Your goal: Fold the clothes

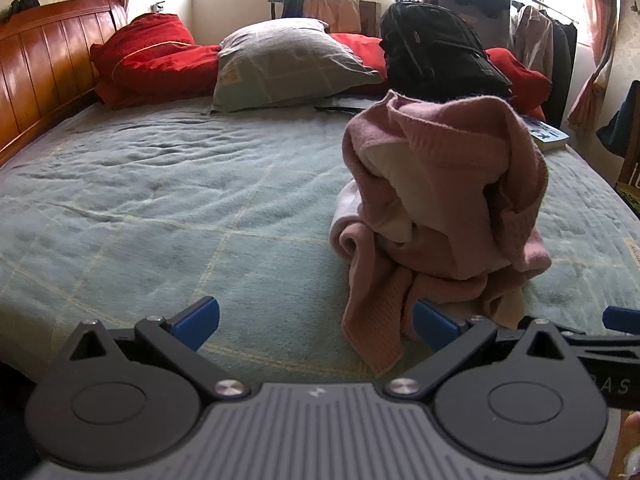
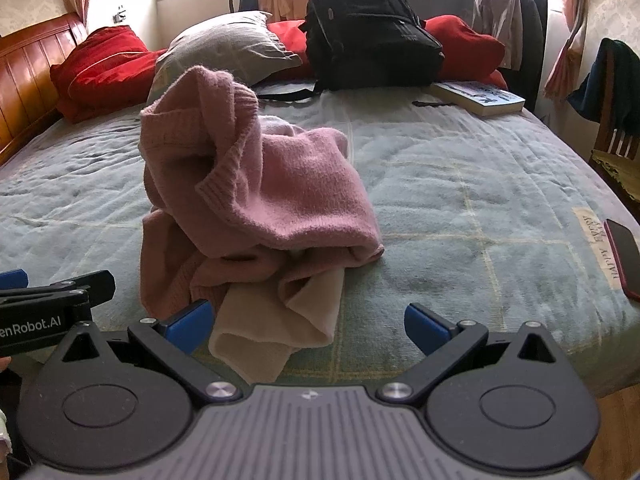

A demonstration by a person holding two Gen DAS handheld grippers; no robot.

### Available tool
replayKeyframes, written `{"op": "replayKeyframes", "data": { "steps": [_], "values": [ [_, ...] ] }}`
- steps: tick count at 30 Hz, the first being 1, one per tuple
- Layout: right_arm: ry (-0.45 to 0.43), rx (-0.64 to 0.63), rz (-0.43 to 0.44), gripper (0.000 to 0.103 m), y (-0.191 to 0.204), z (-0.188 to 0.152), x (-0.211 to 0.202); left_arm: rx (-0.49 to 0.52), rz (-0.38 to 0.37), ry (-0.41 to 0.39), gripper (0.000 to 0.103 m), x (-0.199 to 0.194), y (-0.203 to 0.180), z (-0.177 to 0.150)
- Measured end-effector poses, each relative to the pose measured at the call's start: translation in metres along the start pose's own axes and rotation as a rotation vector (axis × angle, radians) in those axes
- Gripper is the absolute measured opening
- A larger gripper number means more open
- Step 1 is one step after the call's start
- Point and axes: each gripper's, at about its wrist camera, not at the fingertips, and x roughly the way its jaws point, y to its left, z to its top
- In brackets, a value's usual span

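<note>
- The bed (image 1: 140,200) has a wide bare stretch of blue-green cover to the left of the sweater (image 1: 436,208), reaching the wooden headboard (image 1: 44,64) on the left side.
- In the right wrist view there is also open cover to the right of the sweater (image 2: 256,184), running to the bed's right edge, where a phone (image 2: 624,256) lies just by the edge.
- The pink sweater sits in a crumpled heap near the bed's near edge, its cream lining (image 2: 272,328) spilling toward the front.
- Along the far side stand red cushions (image 1: 148,52), a grey pillow (image 1: 288,60) and a black backpack (image 2: 368,32); a book (image 2: 480,98) lies beside the backpack, near the far right corner.
- Behind the bed are a window and a rail of hanging clothes (image 1: 540,36); a chair (image 2: 616,120) stands off the right side.
- The left gripper (image 1: 316,322) is spread wide and holds nothing; its right finger (image 1: 434,322) is right at the sweater's lower hem, though contact cannot be told.
- The right gripper (image 2: 308,326) is also wide apart and empty; its left finger (image 2: 188,324) lies against or just before the sweater's lining, and the lining lies between the fingers.
- The two grippers are side by side at the near edge.
</note>
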Motion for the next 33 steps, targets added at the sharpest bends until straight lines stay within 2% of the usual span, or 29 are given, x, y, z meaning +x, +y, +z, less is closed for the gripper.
{"op": "replayKeyframes", "data": {
  "steps": [16,20,23,29,33],
  "values": [
    [0.017,0.015,0.024,0.103,-0.010,0.013,0.022,0.003,-0.067,0.026,0.102,0.028,-0.003,0.011],
    [-0.002,0.012,0.058,0.103,-0.013,0.017,0.027,-0.005,-0.101,0.040,0.102,0.035,-0.001,0.017],
    [-0.023,-0.007,0.098,0.103,-0.012,0.017,0.029,0.008,-0.107,0.019,0.102,0.039,-0.002,0.019],
    [-0.007,-0.085,0.116,0.103,-0.009,0.018,0.039,0.133,-0.088,-0.065,0.102,0.043,-0.012,0.016],
    [0.011,-0.096,0.152,0.103,-0.013,0.018,0.045,0.130,-0.163,-0.085,0.102,0.050,-0.008,0.013]
  ]
}}
